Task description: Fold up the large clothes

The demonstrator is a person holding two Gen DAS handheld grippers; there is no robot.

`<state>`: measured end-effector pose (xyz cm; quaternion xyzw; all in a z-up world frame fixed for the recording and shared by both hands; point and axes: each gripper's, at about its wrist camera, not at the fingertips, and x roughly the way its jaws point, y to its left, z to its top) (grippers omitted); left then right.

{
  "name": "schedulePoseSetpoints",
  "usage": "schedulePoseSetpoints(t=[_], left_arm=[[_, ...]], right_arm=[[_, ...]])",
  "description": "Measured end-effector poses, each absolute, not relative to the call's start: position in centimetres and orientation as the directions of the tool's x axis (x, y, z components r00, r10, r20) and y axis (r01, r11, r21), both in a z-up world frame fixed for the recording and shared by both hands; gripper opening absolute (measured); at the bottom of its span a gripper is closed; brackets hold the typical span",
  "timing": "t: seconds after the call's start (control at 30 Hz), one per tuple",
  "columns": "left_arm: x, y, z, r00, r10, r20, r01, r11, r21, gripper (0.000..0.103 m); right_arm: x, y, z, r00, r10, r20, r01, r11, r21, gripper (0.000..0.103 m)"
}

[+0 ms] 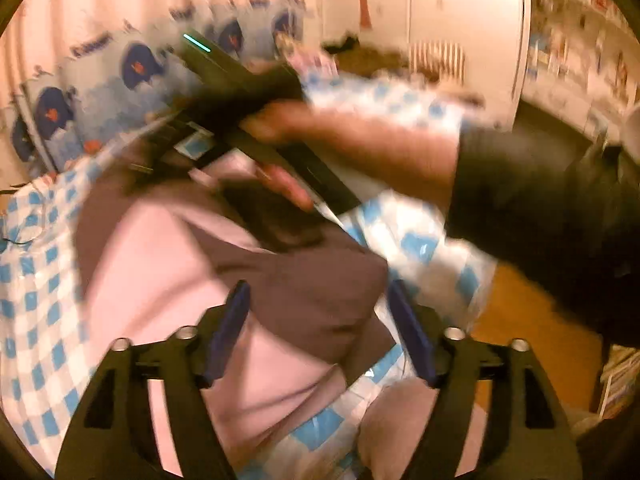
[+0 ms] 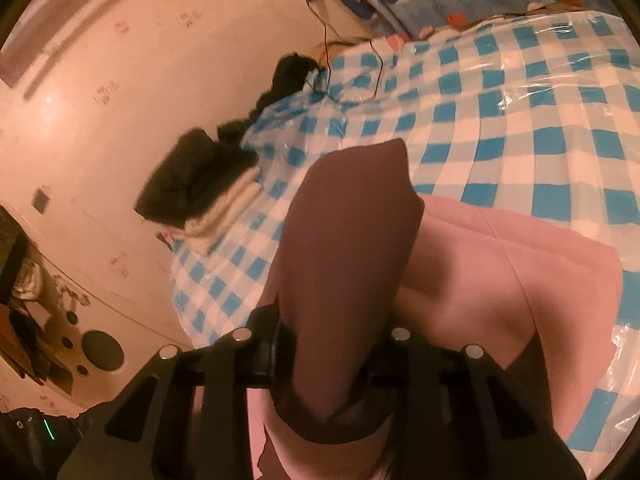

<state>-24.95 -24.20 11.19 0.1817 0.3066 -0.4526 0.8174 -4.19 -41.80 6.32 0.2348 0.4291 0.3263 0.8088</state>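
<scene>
A pink garment with dark brown panels (image 1: 168, 280) lies on a bed covered in blue-and-white checked plastic (image 1: 36, 300). My left gripper (image 1: 320, 324) is open just above the brown part, with nothing between its blue pads (image 1: 234, 320). My right gripper (image 2: 324, 356) is shut on a brown fold of the same garment (image 2: 348, 248), which stands up between its fingers; the pink part (image 2: 500, 280) spreads to the right. In the left wrist view the right gripper (image 1: 240, 120) and the hand holding it cross the middle, blurred.
A stack of folded dark and white clothes (image 2: 200, 196) sits at the bed's far edge by the pink wall. A black cable (image 2: 352, 80) lies on the checked cover (image 2: 520, 120). Blue patterned pillows (image 1: 120, 92) stand at the headboard. A wooden floor (image 1: 532, 336) lies beside the bed.
</scene>
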Motion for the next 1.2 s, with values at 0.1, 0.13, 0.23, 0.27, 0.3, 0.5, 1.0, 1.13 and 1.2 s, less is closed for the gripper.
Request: schedulePoseSetpoints(t=[0.1,0.13,0.23,0.27,0.3,0.5,1.0,1.13,1.2], left_arm=[[-22.0,-20.8,14.1,0.498,-0.642,-0.583,0.789,0.614,-0.002,0.088],[-19.8,-20.4,14.2,0.516,-0.642,-0.567,0.763,0.646,-0.038,0.088],[-14.4,-21.7,11.5,0.461,-0.649,-0.605,0.745,0.654,-0.134,0.088],[-12.8,-22.8,9.4,0.41,-0.65,-0.64,0.744,0.644,-0.177,0.088],[-11.2,-24.3,6.4,0.366,-0.625,-0.689,0.726,0.655,-0.209,0.088],[-12.0,-31.0,0.0,0.425,-0.523,-0.739,0.712,0.697,-0.084,0.095],[-15.5,-30.4,1.0,0.508,-0.502,-0.7,0.733,0.679,0.046,0.095],[-16.4,-22.5,5.7,0.574,-0.569,-0.588,0.666,0.743,-0.068,0.095],[-15.2,-18.7,6.4,0.64,-0.51,-0.574,0.574,0.814,-0.083,0.095]], right_arm=[[-4.8,-43.9,5.9,0.43,0.78,-0.454,-0.354,0.608,0.71,0.024],[-5.1,-44.5,5.7,0.429,0.796,-0.426,-0.361,0.584,0.728,0.023],[-5.1,-46.3,4.6,0.437,0.79,-0.431,-0.326,0.585,0.742,0.022],[-5.2,-46.6,4.3,0.441,0.78,-0.445,-0.315,0.598,0.737,0.022],[-5.3,-47.1,3.9,0.451,0.753,-0.48,-0.295,0.633,0.716,0.022],[-5.4,-50.5,-2.6,0.476,0.626,-0.618,-0.159,0.752,0.64,0.022],[-6.7,-49.3,-2.6,0.604,0.521,-0.603,0.063,0.723,0.688,0.032],[-8.0,-51.1,-6.2,0.655,0.456,-0.602,0.163,0.693,0.703,0.0],[-8.1,-51.0,-6.3,0.653,0.425,-0.627,0.17,0.724,0.668,0.0]])
